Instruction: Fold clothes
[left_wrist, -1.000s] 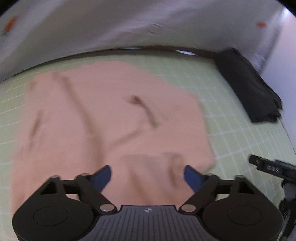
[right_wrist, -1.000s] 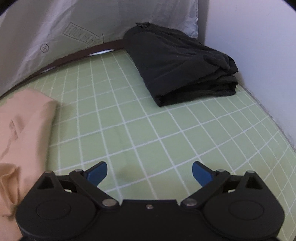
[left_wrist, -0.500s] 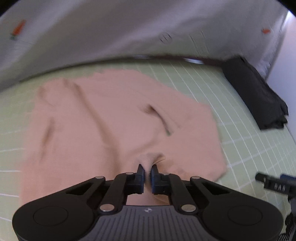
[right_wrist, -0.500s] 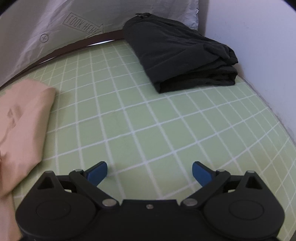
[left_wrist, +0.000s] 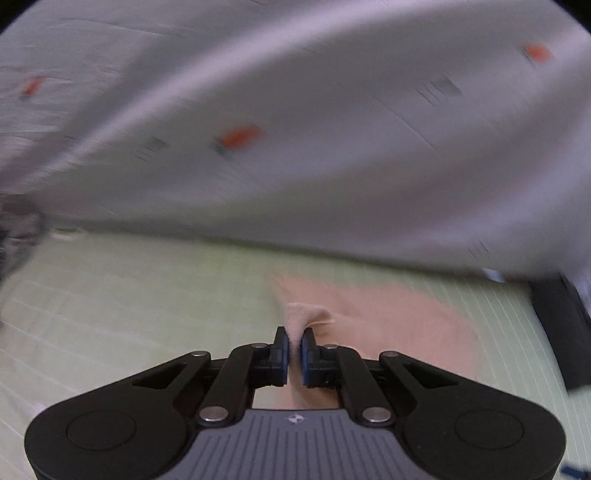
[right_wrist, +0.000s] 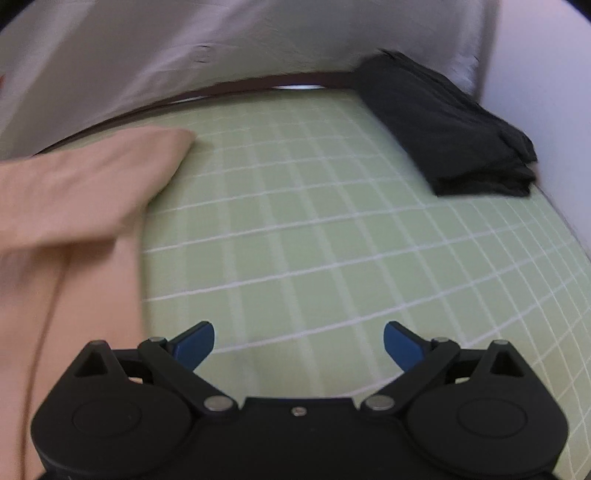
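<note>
A peach garment (left_wrist: 399, 325) lies on the green grid mat (left_wrist: 129, 295). My left gripper (left_wrist: 293, 345) is shut on a pinched edge of the peach garment and holds that fold lifted above the mat. In the right wrist view the peach garment (right_wrist: 74, 206) lies at the left, partly raised and blurred. My right gripper (right_wrist: 298, 341) is open and empty, low over the bare mat (right_wrist: 314, 229) just right of the garment.
A folded black garment (right_wrist: 450, 129) lies at the mat's far right corner, also at the right edge in the left wrist view (left_wrist: 561, 332). A white sheet with orange marks (left_wrist: 295, 129) hangs behind the mat. A white wall (right_wrist: 546, 92) stands at right.
My left gripper shut on the peach garment's edge, then lifted it and swung left, so the view now faces the white sheet. The right gripper stayed open and shifted a little.
</note>
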